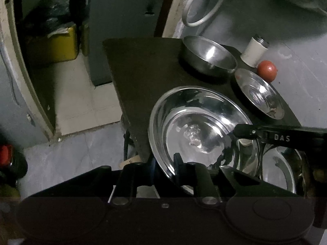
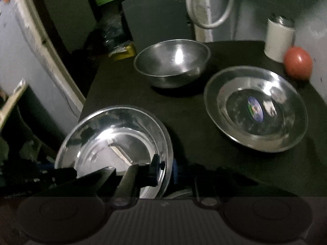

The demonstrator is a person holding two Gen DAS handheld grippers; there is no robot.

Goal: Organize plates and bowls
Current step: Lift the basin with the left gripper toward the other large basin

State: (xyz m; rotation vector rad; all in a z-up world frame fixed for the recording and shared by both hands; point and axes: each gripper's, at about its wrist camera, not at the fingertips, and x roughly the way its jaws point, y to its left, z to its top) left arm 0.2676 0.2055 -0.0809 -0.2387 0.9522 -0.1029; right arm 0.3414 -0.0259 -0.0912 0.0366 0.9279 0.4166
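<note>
Large plate (image 1: 196,126): shiny steel, at the near left corner of the dark bench (image 1: 139,69), its near edge raised off the top; held on two sides of its rim.
Left hand-held gripper (image 1: 171,169): at the plate's near-left rim, jaws closed on the edge, one blue-padded finger inside the dish, the other under it.
Right hand-held gripper (image 2: 164,170): at the plate's right rim, jaws pinched shut on the edge; in the left wrist view its black body reaches in from the right.
Key relation: both grippers sit on the same plate, on opposing parts of its rim, so neither is nearer; it is round, with no long axis.
Bowl (image 2: 171,63): beyond the plate, towards the far edge, well apart.
Small plate (image 2: 255,108): to the right of the large plate, apart from it, sticker at its centre.
Likely move: a judgement only, carrying the large plate right and away towards the small plate or bowl to stack.
</note>
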